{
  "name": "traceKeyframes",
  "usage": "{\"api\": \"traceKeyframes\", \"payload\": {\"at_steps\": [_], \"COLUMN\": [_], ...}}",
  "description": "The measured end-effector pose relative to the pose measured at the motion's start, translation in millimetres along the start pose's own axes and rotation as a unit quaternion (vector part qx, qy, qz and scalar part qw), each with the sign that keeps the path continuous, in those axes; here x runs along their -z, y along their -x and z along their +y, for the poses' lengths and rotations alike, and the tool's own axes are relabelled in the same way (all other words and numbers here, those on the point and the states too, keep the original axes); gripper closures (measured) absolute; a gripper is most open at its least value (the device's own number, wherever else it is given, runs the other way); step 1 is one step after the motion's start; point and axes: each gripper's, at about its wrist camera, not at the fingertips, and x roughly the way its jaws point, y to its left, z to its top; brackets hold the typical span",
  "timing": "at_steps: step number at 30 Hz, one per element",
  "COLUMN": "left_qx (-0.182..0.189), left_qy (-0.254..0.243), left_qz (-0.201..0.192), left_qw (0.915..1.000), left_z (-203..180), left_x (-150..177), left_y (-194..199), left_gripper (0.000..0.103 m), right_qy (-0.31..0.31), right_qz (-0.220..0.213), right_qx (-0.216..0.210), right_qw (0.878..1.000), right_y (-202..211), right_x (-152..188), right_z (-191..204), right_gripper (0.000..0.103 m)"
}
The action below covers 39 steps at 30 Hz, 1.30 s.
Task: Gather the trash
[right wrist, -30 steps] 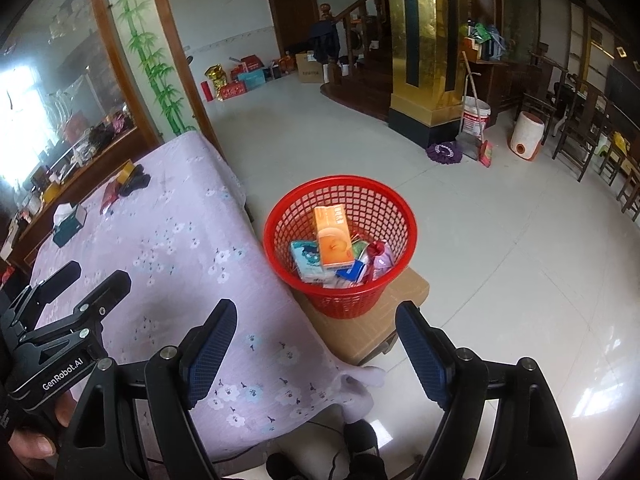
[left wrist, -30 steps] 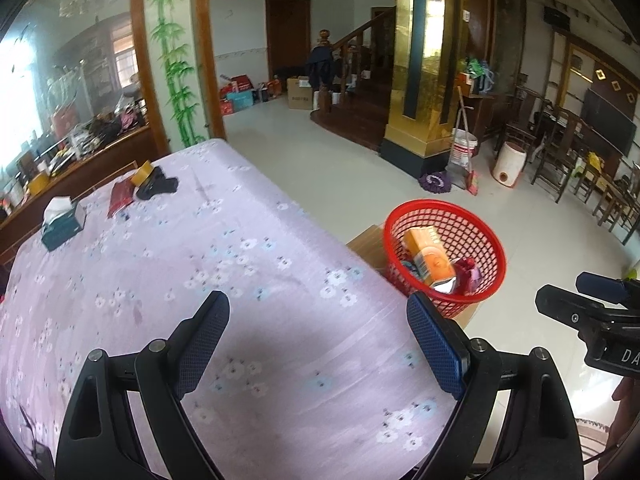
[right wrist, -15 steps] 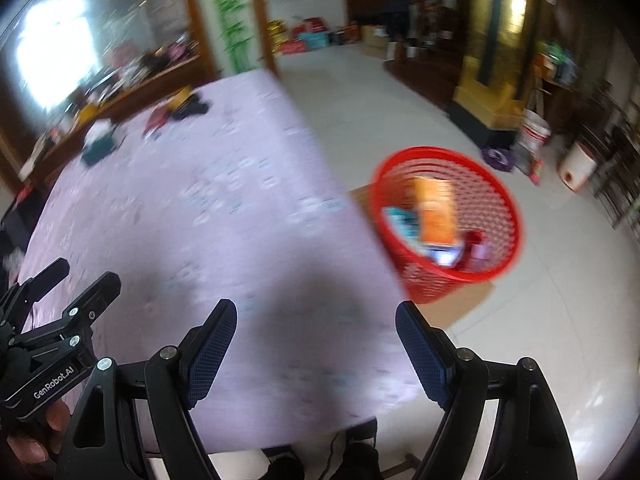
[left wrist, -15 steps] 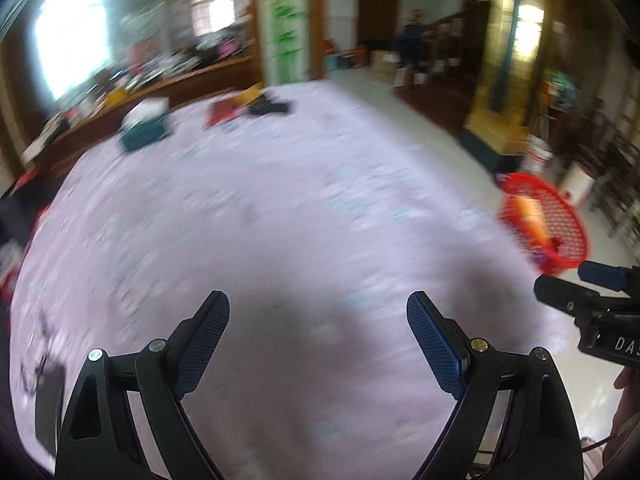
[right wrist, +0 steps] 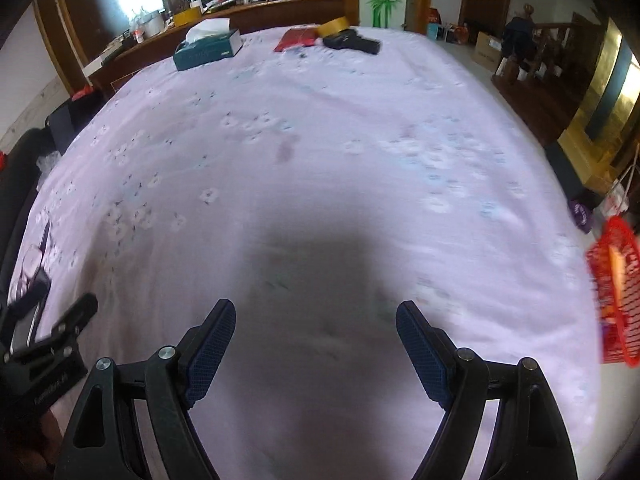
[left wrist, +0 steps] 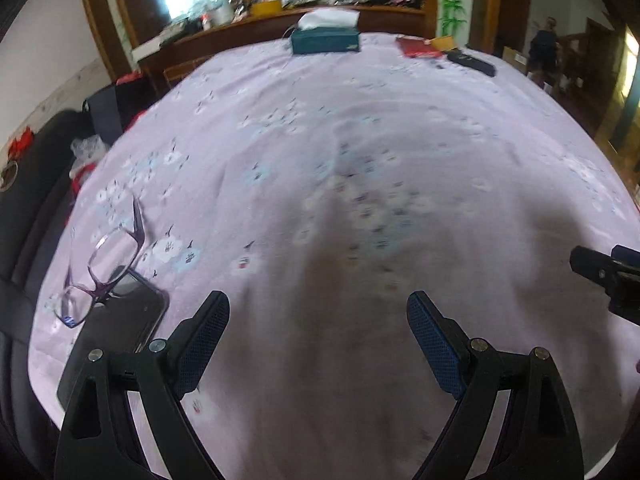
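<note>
My left gripper (left wrist: pixel 318 320) is open and empty above the near part of the lilac flowered tablecloth (left wrist: pixel 360 140). My right gripper (right wrist: pixel 316 326) is open and empty over the same cloth (right wrist: pixel 320 128). The red mesh trash basket (right wrist: pixel 614 292), with an orange box in it, shows only at the right edge of the right wrist view, beside the table. At the table's far end lie a red packet (right wrist: pixel 298 38), a yellow tape roll (right wrist: pixel 334 25) and a black object (right wrist: pixel 352 42); they also show in the left wrist view, the red packet (left wrist: pixel 418 47) among them.
A teal tissue box (left wrist: pixel 325 38) stands at the far edge, also in the right wrist view (right wrist: pixel 208 50). Purple glasses (left wrist: pixel 102 264) lie on a black phone (left wrist: pixel 116 320) at the near left. A cluttered wooden sideboard (right wrist: pixel 224 8) runs behind the table. Dark bags sit at left.
Both grippers have swung left from the basket toward the table. The basket went from centre view to the right edge, out of the left wrist view. Both stay open and empty.
</note>
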Motion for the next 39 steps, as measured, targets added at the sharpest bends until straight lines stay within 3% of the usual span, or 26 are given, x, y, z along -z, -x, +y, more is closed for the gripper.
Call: {"api": "traceKeyframes", "payload": {"at_steps": [3, 9, 14, 17, 39], "left_qx": [0.003, 0.013, 0.024, 0.024, 0.034], "left_qy": [0.012, 0.014, 0.014, 0.025, 0.033], "left_qz": [0.007, 0.004, 0.006, 0.015, 0.019], "left_qw": [0.9999, 0.9998, 0.9996, 0.9993, 0.9987], "left_z": [12, 16, 14, 17, 18], "left_x": [-2, -10, -21, -24, -26], "left_y": [-13, -27, -37, -41, -44], "left_gripper": [0.014, 0.014, 0.009, 0.0, 0.0], "right_qy": [-0.007, -0.011, -0.02, -0.023, -0.016], "right_qz": [-0.002, -0.011, -0.039, -0.039, -0.053], "right_qx": [0.017, 0.048, 0.059, 0.061, 0.058], "right_qw": [1.0, 0.999, 0.997, 0.997, 0.997], "right_y": [-24, -49, -54, -55, -56], "right_x": [-7, -19, -25, -26, -26], "right_z": [18, 32, 34, 35, 36], "right_gripper": [0.015, 0.0, 0.0, 0.0, 0.0]}}
